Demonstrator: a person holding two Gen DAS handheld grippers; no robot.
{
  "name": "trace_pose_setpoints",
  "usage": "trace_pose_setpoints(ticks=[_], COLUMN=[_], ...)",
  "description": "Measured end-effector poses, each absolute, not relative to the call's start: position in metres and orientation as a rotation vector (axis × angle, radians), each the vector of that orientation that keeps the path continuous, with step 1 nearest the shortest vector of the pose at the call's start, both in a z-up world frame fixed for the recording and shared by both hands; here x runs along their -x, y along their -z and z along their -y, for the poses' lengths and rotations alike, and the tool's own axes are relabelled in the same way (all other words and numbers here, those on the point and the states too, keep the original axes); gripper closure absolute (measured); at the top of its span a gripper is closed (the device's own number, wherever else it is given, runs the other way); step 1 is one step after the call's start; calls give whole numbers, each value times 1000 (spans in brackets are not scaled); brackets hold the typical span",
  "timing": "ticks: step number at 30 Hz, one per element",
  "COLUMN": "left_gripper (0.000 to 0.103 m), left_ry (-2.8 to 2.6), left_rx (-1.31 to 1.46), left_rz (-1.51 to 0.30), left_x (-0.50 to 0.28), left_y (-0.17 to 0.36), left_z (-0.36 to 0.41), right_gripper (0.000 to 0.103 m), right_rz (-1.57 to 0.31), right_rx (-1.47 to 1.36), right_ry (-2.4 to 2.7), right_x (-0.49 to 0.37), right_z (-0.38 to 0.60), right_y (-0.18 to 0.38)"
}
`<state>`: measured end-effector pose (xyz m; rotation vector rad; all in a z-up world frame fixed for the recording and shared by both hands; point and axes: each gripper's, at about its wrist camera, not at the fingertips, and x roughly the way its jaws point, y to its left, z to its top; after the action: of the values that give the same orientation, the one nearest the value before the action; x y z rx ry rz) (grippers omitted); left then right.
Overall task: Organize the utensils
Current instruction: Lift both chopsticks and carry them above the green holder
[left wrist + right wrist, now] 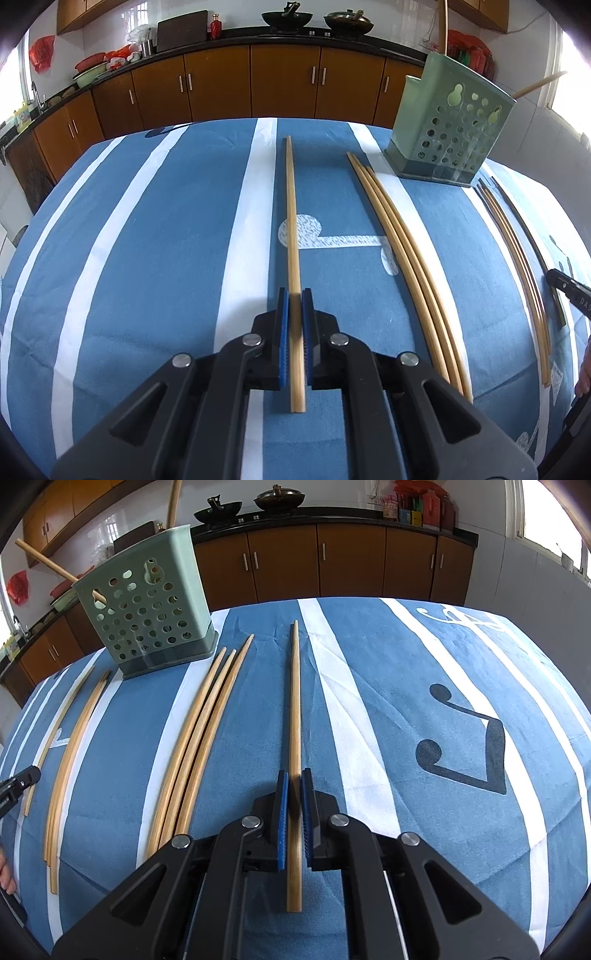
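Bamboo chopsticks lie in rows on a blue and white striped tablecloth. My left gripper (294,295) is shut on one chopstick (291,221) that points away from me. My right gripper (294,775) is shut on another chopstick (294,701) the same way. A green perforated utensil holder (448,129) stands at the far right of the left wrist view, and at the far left of the right wrist view (147,605), with chopsticks sticking out of it. A group of three chopsticks (406,251) lies between the two grippers, also seen in the right wrist view (199,731).
More chopsticks (517,251) lie to the right in the left wrist view, and to the left in the right wrist view (70,746). The table edge (221,123) is at the back. Brown kitchen cabinets (284,81) and a counter with woks stand behind it.
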<state>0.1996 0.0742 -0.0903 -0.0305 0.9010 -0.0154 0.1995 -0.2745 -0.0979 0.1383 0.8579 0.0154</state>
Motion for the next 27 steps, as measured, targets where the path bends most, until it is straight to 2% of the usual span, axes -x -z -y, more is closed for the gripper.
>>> trace_pose_setpoints(ticks=[7,21,27], left_gripper=[95,95,95], left_ry=[21,8,14], left_rx=[48,154,165], left_rz=[-863,-592,-525], left_x=[-193,-174,-171], left_y=[67,-31,-57], left_z=[-80,-96,-97], right_gripper=[95,95,95], right_rz=[-766,-573,-518], right_rx=[-178,-234,-242], right_ry=[-14,-13,-12], right_x=[-186,-173,-168], right_z=[287,305,309], right_y=[67,4,-14])
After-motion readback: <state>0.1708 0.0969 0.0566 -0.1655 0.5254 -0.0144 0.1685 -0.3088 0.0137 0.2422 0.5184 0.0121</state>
